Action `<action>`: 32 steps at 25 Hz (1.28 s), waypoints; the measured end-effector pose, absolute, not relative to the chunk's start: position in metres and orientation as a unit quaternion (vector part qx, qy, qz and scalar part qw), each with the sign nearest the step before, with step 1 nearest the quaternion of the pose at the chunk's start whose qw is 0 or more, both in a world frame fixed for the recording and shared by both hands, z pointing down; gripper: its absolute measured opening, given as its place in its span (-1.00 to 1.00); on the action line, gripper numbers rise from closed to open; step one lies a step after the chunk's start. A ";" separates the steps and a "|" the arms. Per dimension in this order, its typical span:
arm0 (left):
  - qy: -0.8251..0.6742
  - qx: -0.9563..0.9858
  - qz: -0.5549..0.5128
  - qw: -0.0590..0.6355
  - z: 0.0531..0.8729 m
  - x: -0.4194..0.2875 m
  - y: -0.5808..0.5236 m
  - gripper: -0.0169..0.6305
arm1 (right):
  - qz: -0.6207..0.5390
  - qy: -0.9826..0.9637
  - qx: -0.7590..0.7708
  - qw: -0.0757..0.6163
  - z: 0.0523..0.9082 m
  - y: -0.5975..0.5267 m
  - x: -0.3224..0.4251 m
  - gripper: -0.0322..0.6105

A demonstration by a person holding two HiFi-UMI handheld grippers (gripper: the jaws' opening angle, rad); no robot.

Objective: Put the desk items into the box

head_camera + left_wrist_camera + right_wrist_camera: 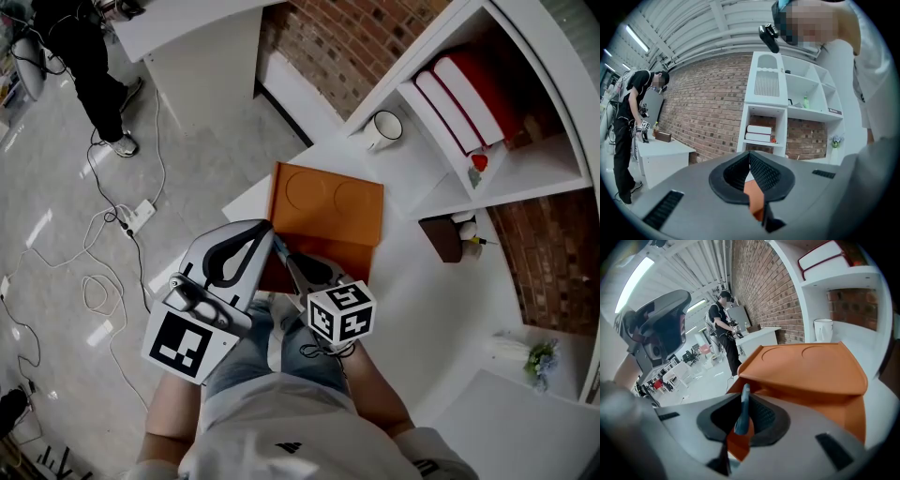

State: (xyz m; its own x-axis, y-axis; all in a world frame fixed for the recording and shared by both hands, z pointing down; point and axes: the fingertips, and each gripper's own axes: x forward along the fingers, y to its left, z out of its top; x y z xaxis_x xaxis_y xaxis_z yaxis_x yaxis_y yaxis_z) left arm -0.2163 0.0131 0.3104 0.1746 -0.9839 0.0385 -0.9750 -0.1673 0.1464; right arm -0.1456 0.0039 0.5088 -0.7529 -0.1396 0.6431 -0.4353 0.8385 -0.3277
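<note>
Right gripper view, nearest first: the right hand-held gripper is clamped on a slim blue item, flat and smooth like plastic. I can't say whether it is a pen or a small tool. Its long axis runs six to twelve o'clock between the ribbed black pads, its tip pointing ahead and slightly down. Just beyond the tip, at twelve o'clock, sits the orange box: matte and stiff-looking, with a flat lid panel pressed with two shallow rounds and a darker orange face below it. The lid seems tilted up, but I cannot tell how open the box is. I judge the coming move to be a short push forward and down into it.

The left hand-held gripper, at nine o'clock of the right, has its jaws together with nothing between them. It is by the box's near left corner, but only the right carries anything.

The box rests on a glossy white worktop. Farther off, a white mug and red-and-white books sit in a shelf against the brick wall.
</note>
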 end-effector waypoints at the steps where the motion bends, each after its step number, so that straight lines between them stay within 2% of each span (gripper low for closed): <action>1: -0.642 0.763 -0.032 0.069 0.311 -0.217 0.014 -0.91 | 0.234 -0.905 0.158 0.319 0.510 0.005 -0.146 -0.72; 9: -0.644 0.761 -0.035 0.070 0.309 -0.222 0.015 -0.91 | 0.219 -0.891 0.162 0.364 0.519 0.007 -0.147 -0.71; 15: -0.645 0.760 -0.037 0.071 0.310 -0.227 0.017 -0.91 | 0.216 -0.888 0.164 0.371 0.520 0.008 -0.150 -0.71; 26: -0.637 0.767 -0.037 0.066 0.307 -0.219 0.017 -0.91 | 0.221 -0.896 0.182 0.338 0.501 0.001 -0.145 -0.72; 32: -0.624 0.778 -0.039 0.061 0.301 -0.209 0.014 -0.91 | 0.213 -0.909 0.200 0.297 0.476 -0.007 -0.140 -0.87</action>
State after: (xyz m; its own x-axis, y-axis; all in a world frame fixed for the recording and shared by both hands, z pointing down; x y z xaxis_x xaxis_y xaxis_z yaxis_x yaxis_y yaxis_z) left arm -0.2090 0.0136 0.3011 0.2194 -0.9755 0.0152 -0.9661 -0.2150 0.1429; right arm -0.1403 -0.0070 0.4759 -0.7435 -0.2372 0.6253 -0.4903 0.8291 -0.2685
